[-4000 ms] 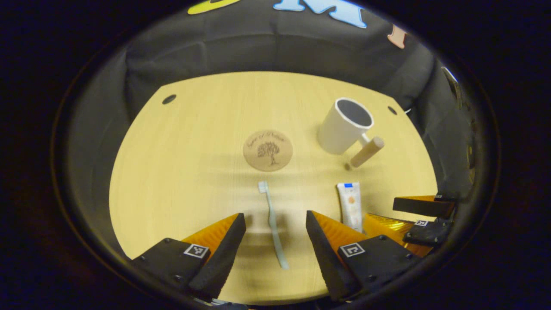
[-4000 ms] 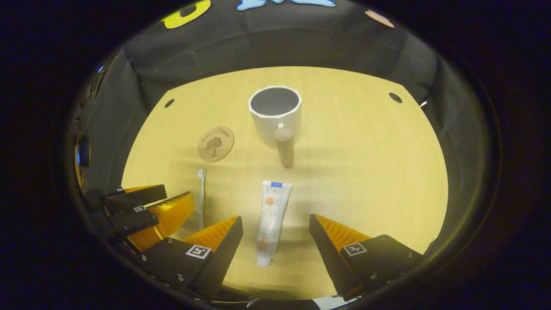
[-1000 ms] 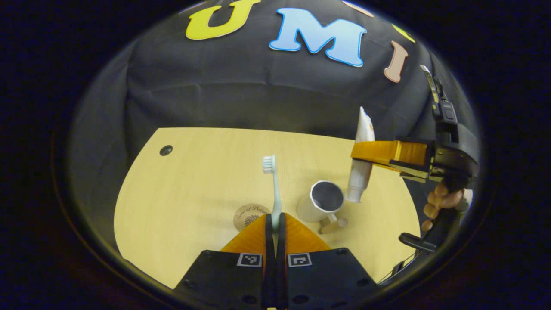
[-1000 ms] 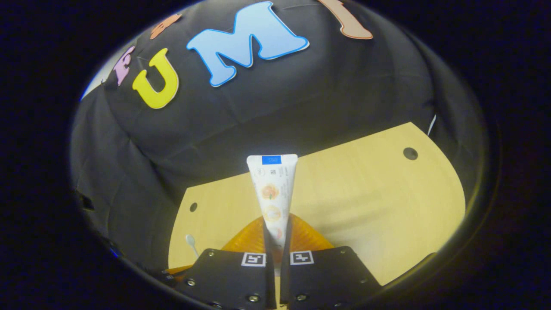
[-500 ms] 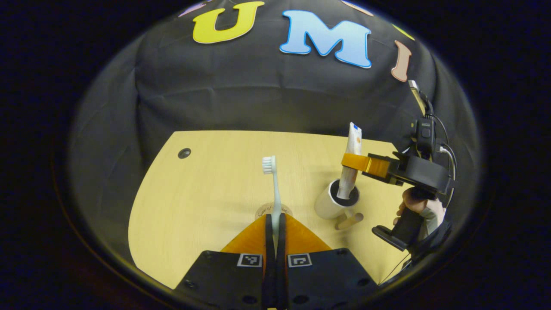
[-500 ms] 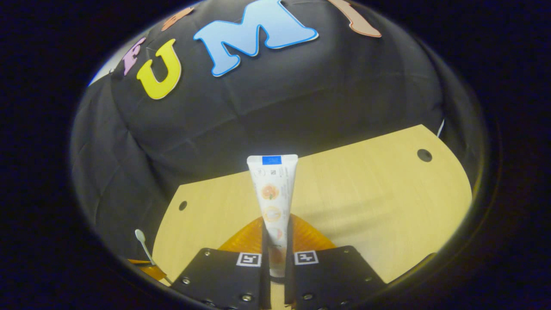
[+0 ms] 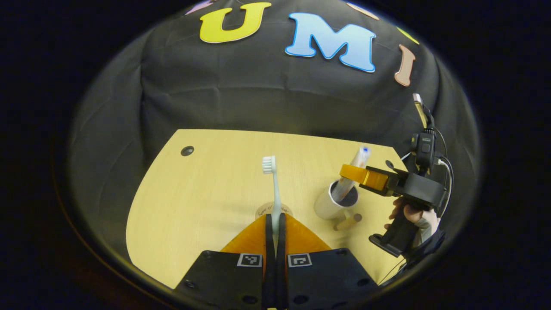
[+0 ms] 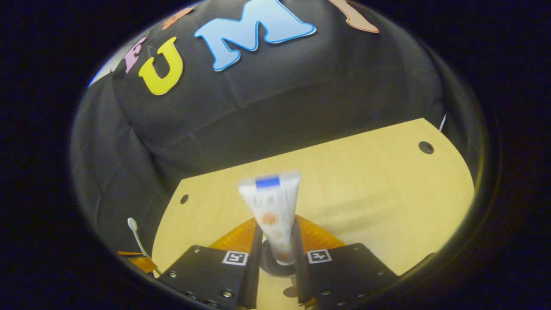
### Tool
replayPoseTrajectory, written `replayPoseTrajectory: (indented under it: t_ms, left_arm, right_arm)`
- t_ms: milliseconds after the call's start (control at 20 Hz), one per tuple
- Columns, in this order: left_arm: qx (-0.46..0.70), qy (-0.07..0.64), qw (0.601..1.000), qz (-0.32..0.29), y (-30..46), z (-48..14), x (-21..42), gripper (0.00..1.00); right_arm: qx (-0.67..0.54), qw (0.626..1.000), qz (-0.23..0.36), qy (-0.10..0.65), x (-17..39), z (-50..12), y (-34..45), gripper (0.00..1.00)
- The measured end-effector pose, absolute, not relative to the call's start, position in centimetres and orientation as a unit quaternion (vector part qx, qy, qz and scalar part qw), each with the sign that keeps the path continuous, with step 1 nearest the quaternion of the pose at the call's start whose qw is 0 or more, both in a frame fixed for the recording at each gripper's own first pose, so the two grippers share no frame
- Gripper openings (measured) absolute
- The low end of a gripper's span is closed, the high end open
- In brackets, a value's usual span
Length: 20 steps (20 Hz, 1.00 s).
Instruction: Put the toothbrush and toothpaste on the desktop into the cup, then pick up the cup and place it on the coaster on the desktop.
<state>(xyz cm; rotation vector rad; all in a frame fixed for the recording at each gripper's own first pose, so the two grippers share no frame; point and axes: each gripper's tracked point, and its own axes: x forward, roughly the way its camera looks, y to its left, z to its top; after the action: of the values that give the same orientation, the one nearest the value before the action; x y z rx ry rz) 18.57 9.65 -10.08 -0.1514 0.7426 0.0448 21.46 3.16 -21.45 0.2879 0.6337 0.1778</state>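
In the left gripper view my left gripper (image 7: 274, 218) is shut on the pale toothbrush (image 7: 272, 181), which stands upright with its bristles on top. Just behind the fingertips the round wooden coaster (image 7: 263, 211) peeks out. To the right stands the white cup (image 7: 327, 207) with a wooden handle. The toothpaste tube (image 7: 354, 171) sits in it, leaning right. My right gripper (image 7: 349, 172) hovers at the cup's rim. In the right gripper view the right gripper (image 8: 277, 228) is open, and the blurred toothpaste tube (image 8: 272, 211) stands loose between its fingers above the cup's rim (image 8: 275, 268).
The light wooden table (image 7: 206, 181) has small dark holes near its far corners (image 7: 187, 150). A hand (image 7: 404, 213) holds the right gripper's handle at the table's right edge. The toothbrush head (image 8: 130, 224) shows at the lower left of the right gripper view.
The right gripper lowered the toothpaste into the cup and its fingers have parted; the tube has dropped and tilted. The left gripper still holds the toothbrush upright, hardly moved.
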Motion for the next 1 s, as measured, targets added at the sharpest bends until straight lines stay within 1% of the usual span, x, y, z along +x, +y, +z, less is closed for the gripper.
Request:
replayPoseTrajectory:
  t_ms: [50, 100, 150, 200, 250, 300, 350, 500, 700, 800, 1000]
  left_arm:
    - [-0.076, 0.361, 0.929, 0.021, 9.5, -10.0, 18.6, 0.07]
    - [-0.078, 0.359, 0.93, 0.019, 9.1, -9.7, 18.8, 0.07]
    - [-0.079, 0.355, 0.931, 0.016, 8.8, -9.5, 19.1, 0.07]
    - [-0.081, 0.351, 0.933, 0.013, 8.6, -9.3, 19.3, 0.07]
    - [-0.081, 0.347, 0.934, 0.011, 8.4, -9.2, 19.3, 0.07]
    - [-0.081, 0.343, 0.936, 0.008, 8.2, -9.0, 19.0, 0.07]
    - [-0.08, 0.339, 0.937, 0.007, 8.1, -8.8, 18.7, 0.07]
    - [-0.085, 0.321, 0.943, -0.012, 7.2, -8.1, 19.2, 0.07]
    - [-0.102, 0.289, 0.95, -0.066, 4.4, -7.2, 21.3, 0.07]
    - [-0.107, 0.275, 0.951, -0.095, 2.8, -6.9, 22.4, 0.07]
    - [-0.135, 0.248, 0.949, -0.14, -0.2, -6.5, 25.1, 0.07]
  right_arm:
    - [0.133, 0.936, 0.087, 0.315, 21.2, -21.9, 3.1, 0.45]
    - [0.129, 0.935, 0.086, 0.32, 21.0, -22.2, 3.0, 0.37]
    - [0.13, 0.933, 0.086, 0.325, 20.6, -22.3, 3.0, 0.46]
    - [0.13, 0.933, 0.084, 0.325, 20.3, -22.3, 2.8, 0.46]
    - [0.141, 0.934, 0.091, 0.317, 20.1, -21.8, 3.1, 0.48]
    - [0.149, 0.933, 0.093, 0.313, 20.0, -21.3, 3.1, 0.58]
    - [0.153, 0.935, 0.092, 0.307, 20.1, -20.8, 2.9, 0.81]
    - [0.175, 0.939, 0.092, 0.28, 19.7, -17.9, 2.3, 0.81]
    - [0.215, 0.947, 0.092, 0.222, 18.9, -12.3, 0.5, 0.81]
    - [0.213, 0.951, 0.081, 0.21, 18.0, -11.1, -1.4, 0.81]
    - [0.218, 0.952, 0.054, 0.207, 15.2, -10.8, -5.4, 0.81]
